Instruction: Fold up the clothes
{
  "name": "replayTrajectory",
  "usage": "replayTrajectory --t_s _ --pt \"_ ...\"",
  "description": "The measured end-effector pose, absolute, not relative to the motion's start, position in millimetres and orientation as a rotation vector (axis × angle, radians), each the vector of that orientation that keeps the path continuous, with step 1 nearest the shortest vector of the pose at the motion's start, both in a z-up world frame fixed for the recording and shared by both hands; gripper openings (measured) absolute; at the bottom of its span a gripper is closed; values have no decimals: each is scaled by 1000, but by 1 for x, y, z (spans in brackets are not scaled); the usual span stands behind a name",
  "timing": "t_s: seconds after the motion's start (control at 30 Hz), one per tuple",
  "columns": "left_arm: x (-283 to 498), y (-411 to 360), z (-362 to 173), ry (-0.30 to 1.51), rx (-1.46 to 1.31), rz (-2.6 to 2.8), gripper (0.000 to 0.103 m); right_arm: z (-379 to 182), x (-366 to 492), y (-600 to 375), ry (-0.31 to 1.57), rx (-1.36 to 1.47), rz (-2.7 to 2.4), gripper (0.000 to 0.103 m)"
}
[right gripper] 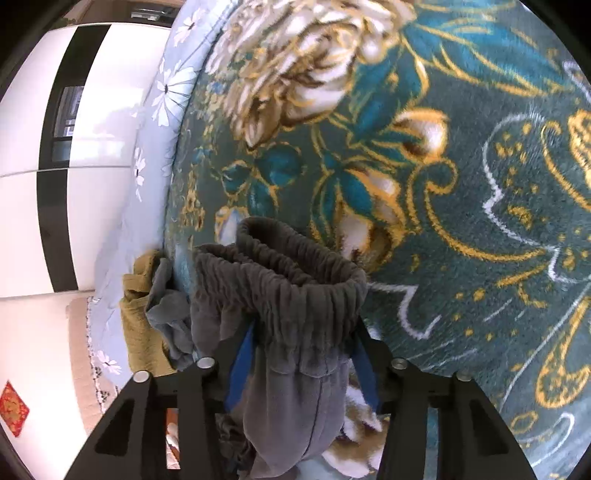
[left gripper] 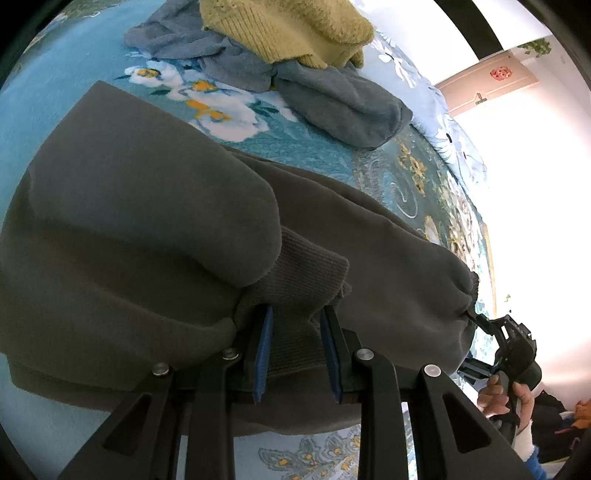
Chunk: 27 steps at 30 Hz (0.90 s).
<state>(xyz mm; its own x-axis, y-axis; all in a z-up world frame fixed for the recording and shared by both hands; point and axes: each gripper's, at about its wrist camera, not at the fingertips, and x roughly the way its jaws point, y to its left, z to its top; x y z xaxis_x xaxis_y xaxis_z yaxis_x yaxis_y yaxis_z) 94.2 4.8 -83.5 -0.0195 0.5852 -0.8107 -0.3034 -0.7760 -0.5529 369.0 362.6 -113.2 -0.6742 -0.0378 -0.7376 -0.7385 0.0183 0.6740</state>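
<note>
Dark grey sweatpants (left gripper: 140,221) lie doubled over on a teal floral blanket (left gripper: 295,136). In the left wrist view my left gripper (left gripper: 297,314) is shut on their ribbed ankle cuffs (left gripper: 306,269), with the blue pads pressing the fabric from both sides. Far right in that view, my right gripper (left gripper: 480,319) grips the other end of the pants, held by a person's hand (left gripper: 506,395). The right wrist view shows my right gripper (right gripper: 303,328) shut on the gathered elastic waistband (right gripper: 295,266), which is lifted above the blanket (right gripper: 461,203) while the pants hang down between the fingers.
A yellow knit sweater (left gripper: 288,26) lies on a blue-grey garment (left gripper: 332,96) at the far side of the bed; both also show in the right wrist view, the sweater (right gripper: 138,332) beside the blue-grey garment (right gripper: 170,314). A pale floral pillow (left gripper: 436,99) lines the bed edge. A white wardrobe (right gripper: 92,129) stands beyond.
</note>
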Motion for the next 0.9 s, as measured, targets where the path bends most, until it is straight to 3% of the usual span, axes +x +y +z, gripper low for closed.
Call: replayTrajectory --t_s 0.3,0.57,0.73,0.9 --pt "92 -48 -31 -458 -1489 1998 29 10 307 322 1351 -906 2120 41" --pt "86 -136 -3 -690 -1384 2226 31 105 211 199 822 -1033 2515 40" --pt "87 -167 -2 -830 -1352 2252 31 111 167 113 542 -1168 2615 40" --pt "90 -182 -6 -917 -1339 2245 31 73 139 49 342 -1351 2614 40"
